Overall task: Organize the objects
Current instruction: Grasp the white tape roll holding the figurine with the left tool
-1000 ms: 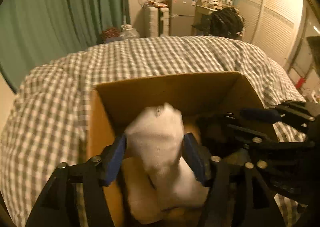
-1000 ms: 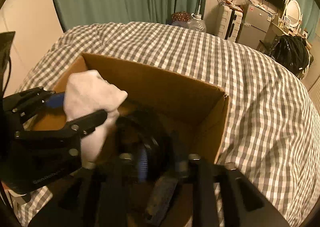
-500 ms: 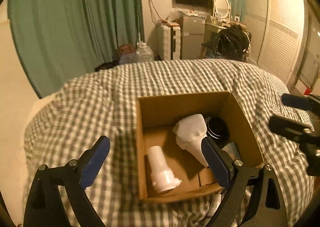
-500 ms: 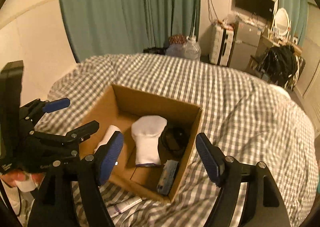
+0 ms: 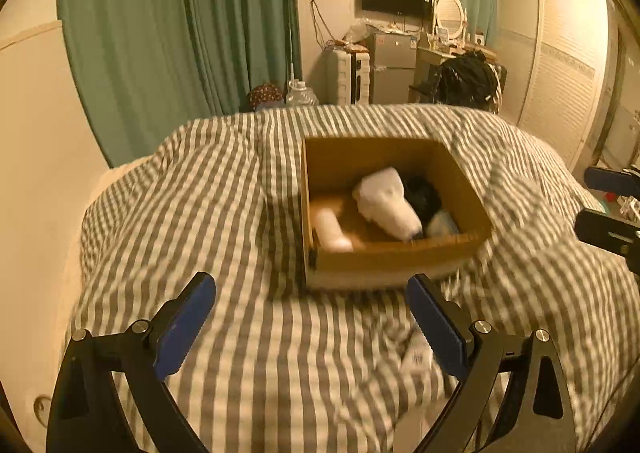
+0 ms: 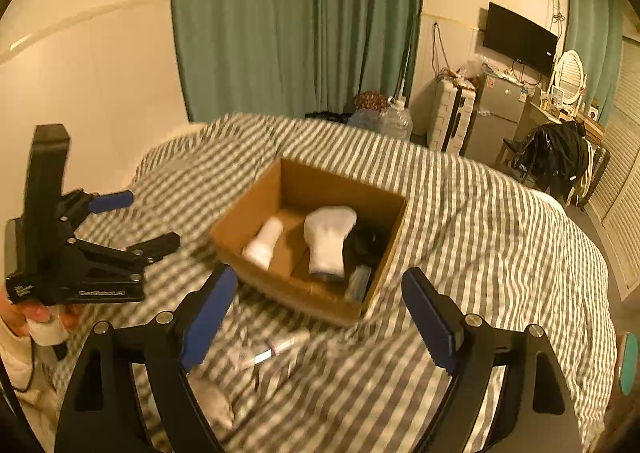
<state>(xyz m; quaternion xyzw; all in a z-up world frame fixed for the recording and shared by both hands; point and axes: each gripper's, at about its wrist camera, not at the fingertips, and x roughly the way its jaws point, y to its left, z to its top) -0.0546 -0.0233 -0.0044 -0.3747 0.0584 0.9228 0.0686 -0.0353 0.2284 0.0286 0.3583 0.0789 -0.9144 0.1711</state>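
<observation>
Left wrist view: left gripper (image 5: 308,323) is wide apart, w/ nothing in it. The box (image 5: 394,257) sits on the bed (image 5: 192,221), a bit far and to the right.

Right wrist view: right gripper (image 6: 316,313) is wide apart too. A thin tube (image 6: 276,349) lies loose, near, just below it, long way going left-right. Right gripper is nearer to it.

Open bedcover (image 5: 248,221) lies between my tongs and the cardboard box (image 5: 396,259); room to pass on its left. Box top open, walls upright all round. Inside: white sock (image 5: 386,203) mid, white bottle (image 5: 330,231) at left, dark items at right; bare floor only between bottle and sock. A small tube (image 6: 276,349) lies on the cover near the box's near side.
</observation>
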